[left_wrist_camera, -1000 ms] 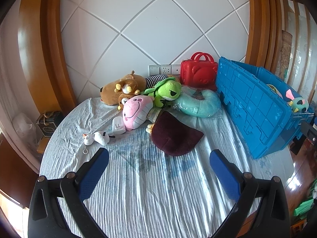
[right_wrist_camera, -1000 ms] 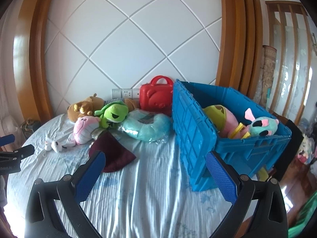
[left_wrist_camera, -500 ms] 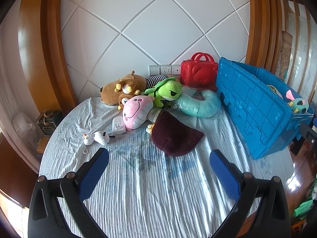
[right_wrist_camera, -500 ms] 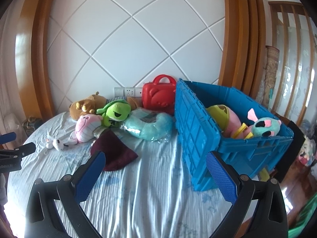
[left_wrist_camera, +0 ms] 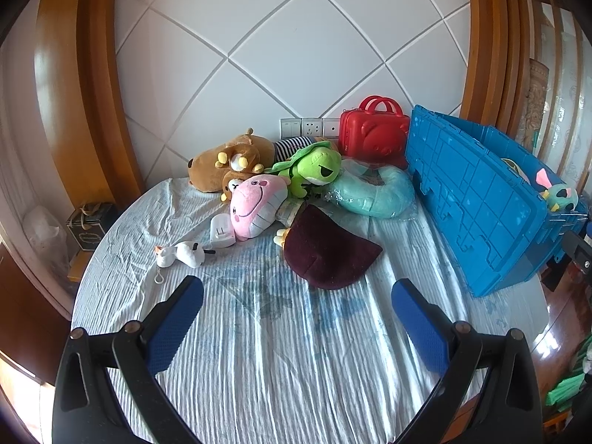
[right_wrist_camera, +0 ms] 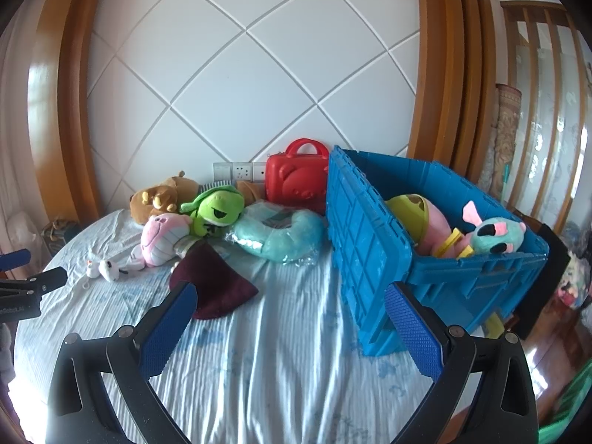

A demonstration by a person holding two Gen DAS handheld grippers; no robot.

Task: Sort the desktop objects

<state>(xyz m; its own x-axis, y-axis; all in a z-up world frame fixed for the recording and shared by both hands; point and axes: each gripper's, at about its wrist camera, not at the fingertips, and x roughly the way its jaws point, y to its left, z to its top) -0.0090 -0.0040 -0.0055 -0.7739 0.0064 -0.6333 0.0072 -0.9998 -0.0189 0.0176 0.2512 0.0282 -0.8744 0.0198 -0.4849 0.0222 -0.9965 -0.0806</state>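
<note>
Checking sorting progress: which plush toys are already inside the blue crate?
The teal big-eyed plush and the pink-and-yellow plush lie in the blue crate; the rest remain on the cloth.

**Padded wall, wood trim, lots of daylight**

Back wall (left_wrist_camera: 296, 55) is white padded panels in a diamond grid, framed both sides by curved glossy wood trim (left_wrist_camera: 92, 92). A row of wall sockets (left_wrist_camera: 309, 127) sits low on it. The bed has a wrinkly pale blue striped sheet (right_wrist_camera: 277, 351). Slatted wooden screen (right_wrist_camera: 536, 74) on the right, bright light coming through. Shiny reddish wood floor (left_wrist_camera: 555, 333).
</note>
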